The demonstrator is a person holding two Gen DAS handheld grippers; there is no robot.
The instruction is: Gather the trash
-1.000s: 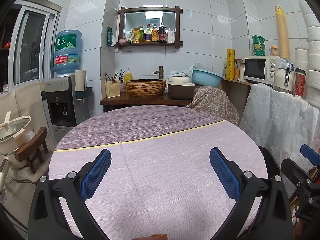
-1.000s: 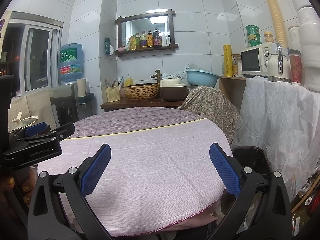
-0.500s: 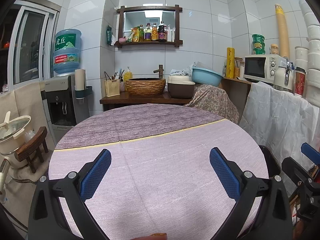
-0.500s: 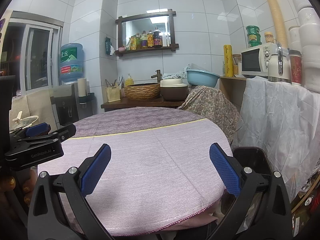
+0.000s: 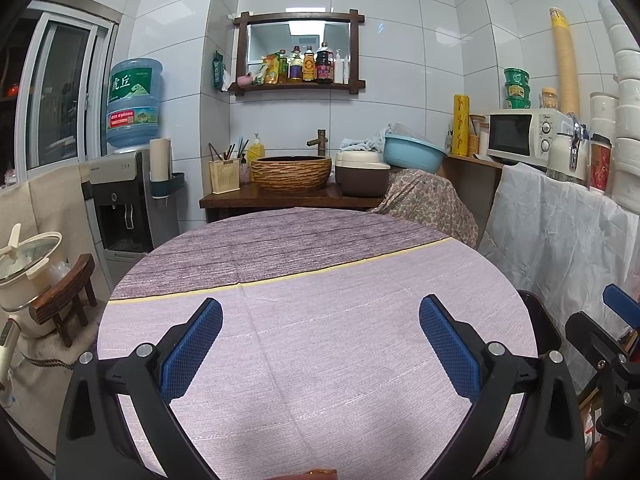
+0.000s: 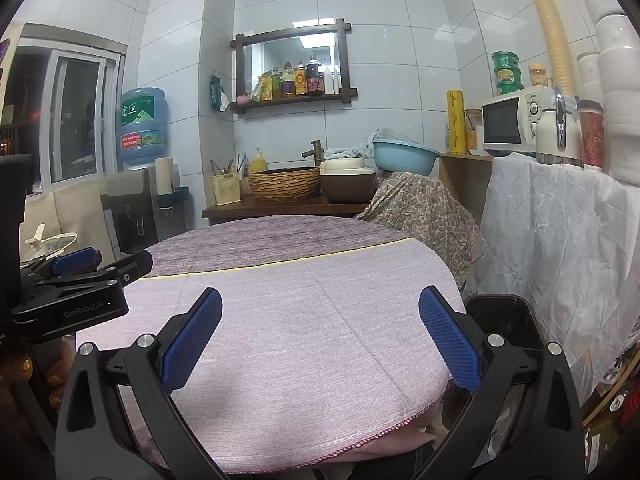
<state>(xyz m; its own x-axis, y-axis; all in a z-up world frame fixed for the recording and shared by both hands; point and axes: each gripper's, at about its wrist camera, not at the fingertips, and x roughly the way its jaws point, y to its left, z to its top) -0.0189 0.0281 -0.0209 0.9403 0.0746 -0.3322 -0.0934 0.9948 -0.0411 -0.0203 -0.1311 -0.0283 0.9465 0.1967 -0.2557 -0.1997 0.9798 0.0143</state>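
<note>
Left gripper [image 5: 320, 344]: jaws spread wide, blue pads apart, nothing between them; poised above the near part of the round table [image 5: 320, 400]. Right gripper [image 6: 320, 336]: jaws likewise wide, empty, poised above the table's right near edge. Seen also from the neighbouring view: left gripper at the left border of the right wrist frame, with fingers of a hand [image 6: 24, 364] below it; right gripper at the right border of the left wrist frame.

Beneath both: tablecloth [image 5: 304, 360], pale lilac in the near part, darker purple-brown in the far part, a thin yellow stripe [image 5: 280, 280] between the two. No loose piece of trash discernible on the cloth in either view.

Just beside the table's right edge, lower than the tabletop: black bin [image 6: 500, 324], mouth up, contents not discernible.

Behind the table: wooden counter [image 5: 288, 200] with woven basin [image 5: 291, 174], brass tap [image 5: 321, 142], brown pot [image 5: 360, 178], blue bowl [image 5: 414, 154]. Above: wood-framed mirror shelf [image 5: 298, 56] with bottles. Left: water dispenser [image 5: 128, 196] with blue jug [image 5: 134, 104]. Right: microwave [image 5: 528, 136] above a white sheet [image 5: 560, 232].
</note>
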